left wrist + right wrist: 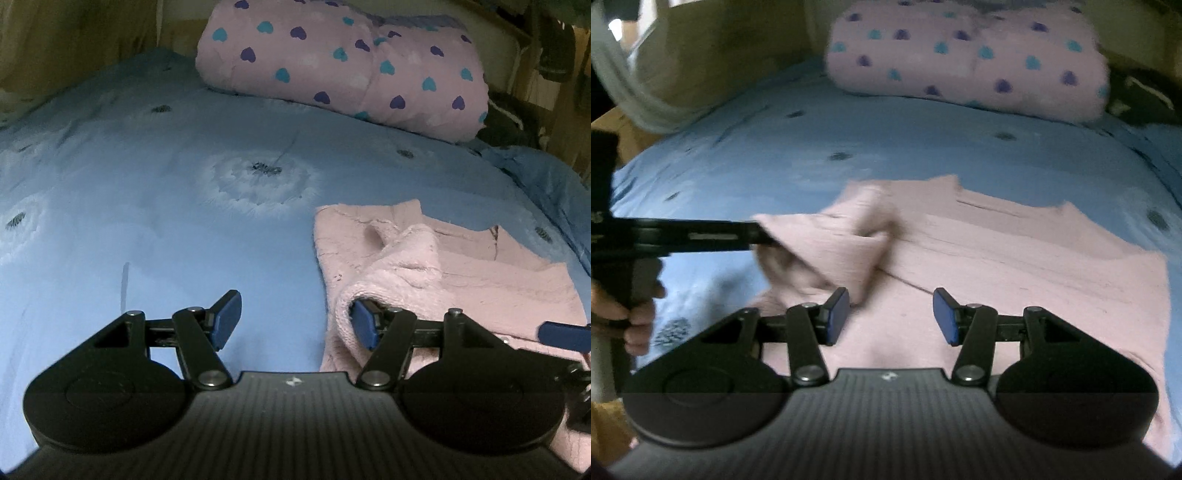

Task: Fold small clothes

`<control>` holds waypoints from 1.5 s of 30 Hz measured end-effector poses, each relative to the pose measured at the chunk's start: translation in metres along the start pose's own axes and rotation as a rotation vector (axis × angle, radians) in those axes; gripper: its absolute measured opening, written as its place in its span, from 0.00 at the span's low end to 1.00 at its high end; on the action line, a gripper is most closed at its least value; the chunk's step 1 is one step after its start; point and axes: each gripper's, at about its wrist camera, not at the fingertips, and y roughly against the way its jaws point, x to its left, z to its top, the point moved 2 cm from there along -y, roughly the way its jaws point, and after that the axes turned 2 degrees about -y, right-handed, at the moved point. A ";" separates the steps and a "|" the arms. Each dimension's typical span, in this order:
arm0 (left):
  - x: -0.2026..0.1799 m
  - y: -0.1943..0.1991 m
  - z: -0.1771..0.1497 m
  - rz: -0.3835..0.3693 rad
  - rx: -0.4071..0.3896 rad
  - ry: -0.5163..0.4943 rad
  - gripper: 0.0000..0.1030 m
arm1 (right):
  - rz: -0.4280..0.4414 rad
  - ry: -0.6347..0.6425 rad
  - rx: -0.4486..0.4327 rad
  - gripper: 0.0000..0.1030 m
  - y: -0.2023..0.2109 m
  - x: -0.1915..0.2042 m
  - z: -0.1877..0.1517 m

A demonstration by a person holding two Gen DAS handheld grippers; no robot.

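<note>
A pink sweater point(1015, 258) lies on a blue bedspread point(147, 221), with a heart-print pink quilt point(332, 62) folded at the far end. The left gripper point(295, 319) is wide open at the sweater's left edge; its right finger sits inside a fold of the knit, gripping nothing. The right gripper point(891, 315) hangs over the sweater's near part, jaws wide apart and empty.

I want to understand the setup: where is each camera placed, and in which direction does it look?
Left wrist: on the left gripper, facing along the blue bedspread; its open fingers show.
Right wrist: on the right gripper, above the pink garment; open fingers and left hand show.
Shared: garment, bedspread, heart-print quilt.
</note>
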 end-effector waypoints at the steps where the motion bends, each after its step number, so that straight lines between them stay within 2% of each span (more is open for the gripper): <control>1: 0.003 0.001 -0.001 -0.003 0.003 0.005 0.67 | 0.008 0.010 0.006 0.51 -0.003 0.008 0.001; 5: 0.012 0.004 -0.002 -0.016 0.014 0.029 0.67 | 0.056 0.042 0.033 0.51 -0.011 0.032 -0.002; 12: 0.016 0.012 -0.002 -0.108 0.009 0.065 0.67 | 0.102 0.163 0.071 0.51 -0.032 0.079 -0.014; 16: 0.016 0.013 -0.003 -0.105 0.005 0.068 0.67 | 0.014 0.222 0.039 0.51 -0.051 0.090 -0.013; 19: 0.020 0.012 -0.003 -0.082 0.009 0.074 0.67 | -0.026 0.213 0.041 0.51 -0.064 0.088 -0.013; 21: 0.021 0.011 -0.002 -0.082 0.010 0.087 0.67 | -0.016 0.195 0.044 0.49 -0.069 0.085 -0.015; 22: 0.022 0.011 -0.002 -0.084 0.009 0.093 0.67 | -0.002 0.185 0.047 0.44 -0.071 0.083 -0.014; 23: 0.022 0.011 -0.001 -0.084 0.005 0.097 0.67 | 0.010 0.169 0.045 0.24 -0.071 0.081 -0.014; 24: 0.023 0.011 -0.001 -0.081 -0.001 0.099 0.67 | 0.021 0.153 0.047 0.16 -0.072 0.079 -0.013; 26: 0.024 0.014 0.000 -0.075 -0.021 0.108 0.67 | 0.044 0.108 0.041 0.10 -0.068 0.072 -0.011; 28: 0.025 0.019 0.002 -0.069 -0.058 0.122 0.67 | 0.057 0.066 0.012 0.10 -0.059 0.064 -0.007; 30: 0.026 0.022 0.004 -0.066 -0.080 0.128 0.67 | 0.032 0.040 -0.023 0.10 -0.043 0.059 -0.007; 37: 0.027 0.014 0.005 -0.060 -0.056 0.160 0.67 | -0.037 -0.135 -0.146 0.09 0.015 0.009 -0.001; 41: 0.022 0.008 0.003 -0.049 -0.039 0.148 0.67 | -0.066 -0.234 -0.124 0.11 0.029 -0.027 -0.007; 45: 0.014 0.002 0.000 -0.047 -0.023 0.123 0.67 | -0.168 -0.277 -0.059 0.12 0.028 -0.060 -0.018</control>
